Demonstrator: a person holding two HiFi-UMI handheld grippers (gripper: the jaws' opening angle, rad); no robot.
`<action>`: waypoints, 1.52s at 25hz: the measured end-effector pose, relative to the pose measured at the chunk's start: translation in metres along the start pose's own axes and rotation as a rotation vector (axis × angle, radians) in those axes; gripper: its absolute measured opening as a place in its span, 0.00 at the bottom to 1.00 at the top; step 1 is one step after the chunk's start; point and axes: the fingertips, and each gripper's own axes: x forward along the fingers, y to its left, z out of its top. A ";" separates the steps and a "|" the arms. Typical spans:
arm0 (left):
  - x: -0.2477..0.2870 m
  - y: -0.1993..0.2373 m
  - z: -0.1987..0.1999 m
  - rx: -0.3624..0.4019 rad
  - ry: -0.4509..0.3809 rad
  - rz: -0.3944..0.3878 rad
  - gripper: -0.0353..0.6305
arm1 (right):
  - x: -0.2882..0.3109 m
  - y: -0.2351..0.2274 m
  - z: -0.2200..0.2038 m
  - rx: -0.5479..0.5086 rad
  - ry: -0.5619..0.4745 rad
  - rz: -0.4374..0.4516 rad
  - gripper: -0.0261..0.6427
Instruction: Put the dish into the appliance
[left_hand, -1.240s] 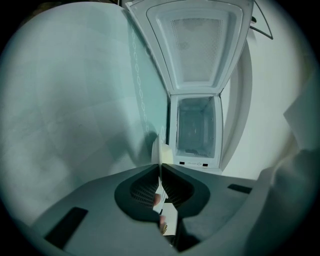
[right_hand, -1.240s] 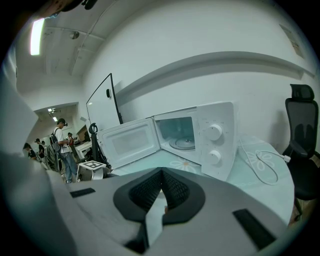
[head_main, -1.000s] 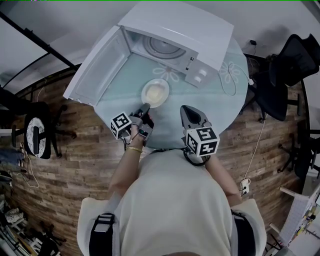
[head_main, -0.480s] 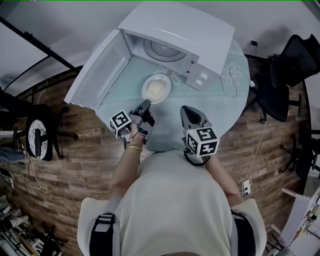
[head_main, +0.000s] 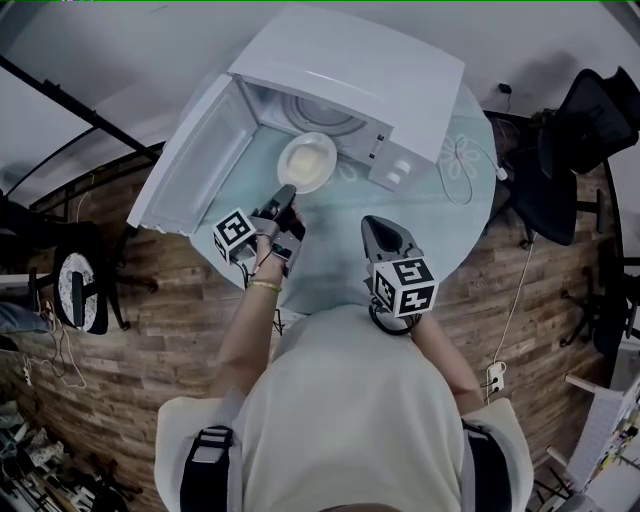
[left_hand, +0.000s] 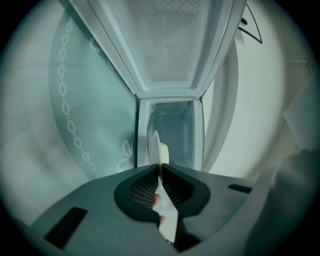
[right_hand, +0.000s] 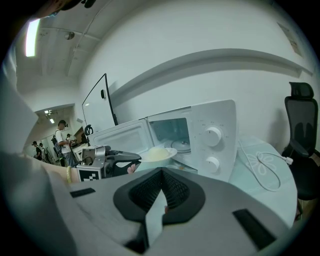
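Observation:
A white microwave (head_main: 360, 70) stands at the back of the round glass table (head_main: 340, 255), its door (head_main: 195, 160) swung open to the left. My left gripper (head_main: 286, 192) is shut on the near rim of a white dish (head_main: 307, 160) with pale food in it. The dish hangs level just in front of the open cavity. In the left gripper view the dish (left_hand: 156, 147) shows edge-on between the pads, with the cavity (left_hand: 172, 127) straight behind it. My right gripper (head_main: 375, 222) is shut and holds nothing, over the table's near right part. The right gripper view shows the dish (right_hand: 159, 153) beside the microwave (right_hand: 210, 135).
A white cable (head_main: 462, 160) lies on the table to the right of the microwave. Black office chairs (head_main: 590, 120) stand on the wooden floor at the right and another chair (head_main: 75, 290) at the left. People (right_hand: 62, 140) stand far off at the left.
My left gripper has lifted the dish off the table and carried it away from me to the microwave's opening. The right gripper has stayed where it was.

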 end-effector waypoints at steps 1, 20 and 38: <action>0.005 -0.003 0.004 0.002 -0.002 -0.005 0.09 | 0.001 -0.003 0.001 0.002 0.001 -0.004 0.05; 0.096 -0.006 0.051 0.009 -0.028 0.020 0.09 | 0.025 -0.036 0.003 0.015 0.060 -0.003 0.05; 0.171 0.000 0.075 0.035 -0.005 0.159 0.09 | 0.039 -0.050 -0.005 0.048 0.093 0.000 0.05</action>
